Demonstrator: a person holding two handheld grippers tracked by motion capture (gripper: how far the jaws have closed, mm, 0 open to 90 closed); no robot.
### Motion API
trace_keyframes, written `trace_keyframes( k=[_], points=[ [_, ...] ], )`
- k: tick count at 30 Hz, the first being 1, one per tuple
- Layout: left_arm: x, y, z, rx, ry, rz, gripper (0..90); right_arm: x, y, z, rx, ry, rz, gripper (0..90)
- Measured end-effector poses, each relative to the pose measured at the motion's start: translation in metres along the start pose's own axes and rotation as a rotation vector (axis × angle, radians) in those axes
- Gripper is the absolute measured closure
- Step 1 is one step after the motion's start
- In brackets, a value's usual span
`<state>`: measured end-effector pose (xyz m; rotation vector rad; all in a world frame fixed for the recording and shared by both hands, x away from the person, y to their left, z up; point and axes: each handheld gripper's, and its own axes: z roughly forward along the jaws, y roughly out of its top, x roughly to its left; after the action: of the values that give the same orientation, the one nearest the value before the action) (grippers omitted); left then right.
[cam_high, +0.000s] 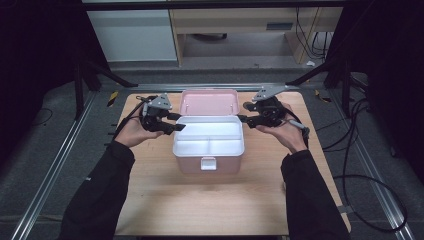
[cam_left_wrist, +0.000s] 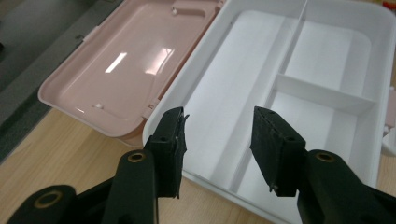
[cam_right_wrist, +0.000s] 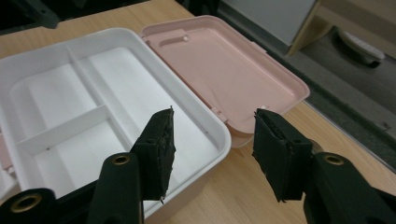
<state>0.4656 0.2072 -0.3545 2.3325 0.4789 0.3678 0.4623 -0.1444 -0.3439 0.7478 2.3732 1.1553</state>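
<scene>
A pink box (cam_high: 208, 161) stands open at the middle of the wooden table (cam_high: 200, 205), its pink lid (cam_high: 208, 102) folded back flat behind it. Inside sits a white tray (cam_high: 208, 131) divided into three empty compartments. My left gripper (cam_high: 177, 122) hovers at the box's left rear corner, open, its jaws over the tray (cam_left_wrist: 243, 70) edge beside the lid (cam_left_wrist: 130, 65) with nothing pressed between them. My right gripper (cam_high: 241, 119) is at the right rear corner, also open, its jaws (cam_right_wrist: 212, 140) straddling the tray (cam_right_wrist: 116, 74) rim near the lid (cam_right_wrist: 224, 70) without touching it.
A white latch (cam_high: 208, 163) hangs on the box's front wall. Bare wood lies in front of the box and on both sides. Black frame legs and cables surround the table, and a desk stands beyond the far edge.
</scene>
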Motion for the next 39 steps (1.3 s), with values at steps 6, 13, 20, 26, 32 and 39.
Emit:
trace_keyframes(
  k=[6,13,20,26,32,39],
  points=[
    [0.003,0.002,0.009,0.07,-0.049,0.045,59.1,-0.002,0.009,0.013,0.08,0.102,-0.09,54.3],
    [-0.003,0.002,0.019,0.147,-0.091,0.119,64.0,0.003,0.005,0.028,0.153,0.201,-0.196,61.6],
    [-0.004,0.0,0.029,0.207,-0.117,0.146,67.0,0.012,0.0,0.043,0.237,0.276,-0.291,66.4],
    [-0.005,0.001,0.038,0.287,-0.131,0.188,72.4,0.01,-0.005,0.056,0.323,0.291,-0.319,71.7],
    [-0.003,0.005,0.042,0.329,-0.16,0.213,77.1,0.012,0.0,0.064,0.399,0.311,-0.373,76.9],
    [-0.001,0.012,0.05,0.4,-0.175,0.234,81.8,0.016,0.003,0.074,0.476,0.348,-0.405,82.3]
  ],
)
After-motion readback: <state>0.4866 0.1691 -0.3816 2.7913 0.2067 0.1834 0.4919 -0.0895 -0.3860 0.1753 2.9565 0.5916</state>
